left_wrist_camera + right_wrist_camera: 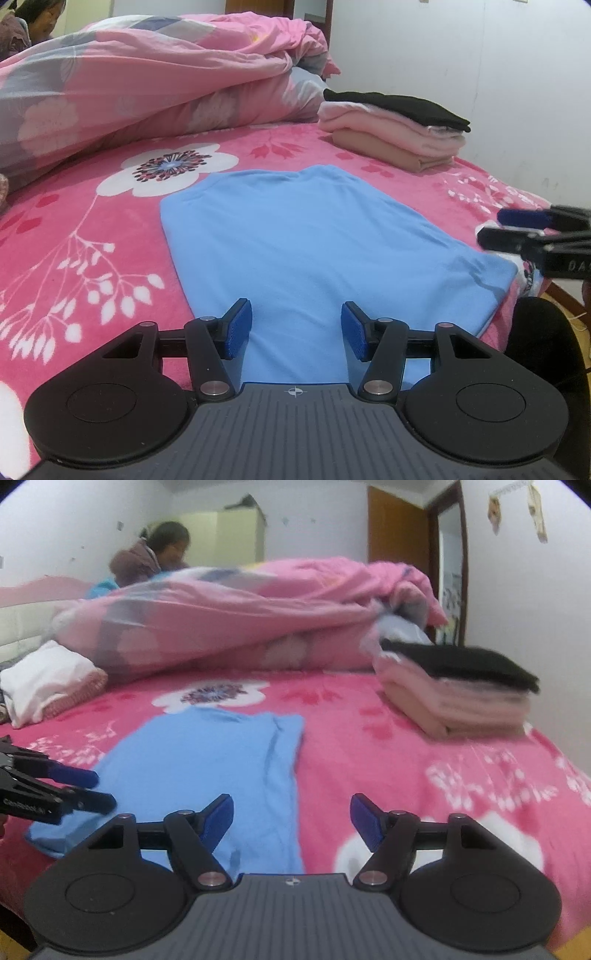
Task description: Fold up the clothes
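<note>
A light blue garment (314,236) lies flat, folded into a long panel, on the pink flowered bed; it also shows in the right wrist view (207,764). My left gripper (296,328) is open and empty, just above the garment's near edge. My right gripper (291,821) is open and empty, over the garment's near right edge and the bedspread. The right gripper shows at the right of the left wrist view (491,227), beside the garment's right corner. The left gripper shows at the left of the right wrist view (101,790), over the garment's left side.
A stack of folded clothes (395,129), black on top of pink and tan, sits at the far right of the bed (461,690). A bunched pink duvet (155,85) fills the back. A white bundle (48,686) lies at the left. A person (155,554) sits behind the bed.
</note>
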Available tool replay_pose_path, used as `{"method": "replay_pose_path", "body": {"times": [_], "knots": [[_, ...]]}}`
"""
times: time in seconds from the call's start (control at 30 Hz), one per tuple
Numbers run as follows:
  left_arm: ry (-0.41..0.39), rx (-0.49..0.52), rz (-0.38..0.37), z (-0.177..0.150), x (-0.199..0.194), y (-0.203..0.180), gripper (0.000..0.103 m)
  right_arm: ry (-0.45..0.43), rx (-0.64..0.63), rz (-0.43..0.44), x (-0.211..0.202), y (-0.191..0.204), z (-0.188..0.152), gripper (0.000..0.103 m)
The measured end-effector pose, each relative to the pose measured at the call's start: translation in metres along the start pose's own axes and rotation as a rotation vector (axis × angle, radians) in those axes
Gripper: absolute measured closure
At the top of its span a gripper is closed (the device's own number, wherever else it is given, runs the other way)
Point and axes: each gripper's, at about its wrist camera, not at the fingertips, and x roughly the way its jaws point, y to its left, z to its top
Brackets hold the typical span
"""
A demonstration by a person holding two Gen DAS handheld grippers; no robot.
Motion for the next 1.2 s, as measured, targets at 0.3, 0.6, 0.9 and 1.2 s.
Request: {"method": "replay_pose_path", "body": {"times": [0.3,0.6,0.9,1.2], "knots": [[-0.018,0.016,0.016,0.004,-0.010,0.003,0.049,0.060,0.139,-0.019,-0.006,-0.027,-0.018,0.059],[-0.060,-0.005,0.024,0.028,-0.005,0.011,0.049,-0.002,0.088,0.126,0.015,-0.008,-0.003,0.068],[0.001,-0.077,0.027,0.023,0.023,0.031,0.049,0.089,0.288,0.093,0.007,-0.064,-0.012,0.081],[-0.019,-0.094,0.024,0.015,0.025,0.034,0.048,0.161,0.164,0.326,0.092,-0.008,0.058,0.082]]}}
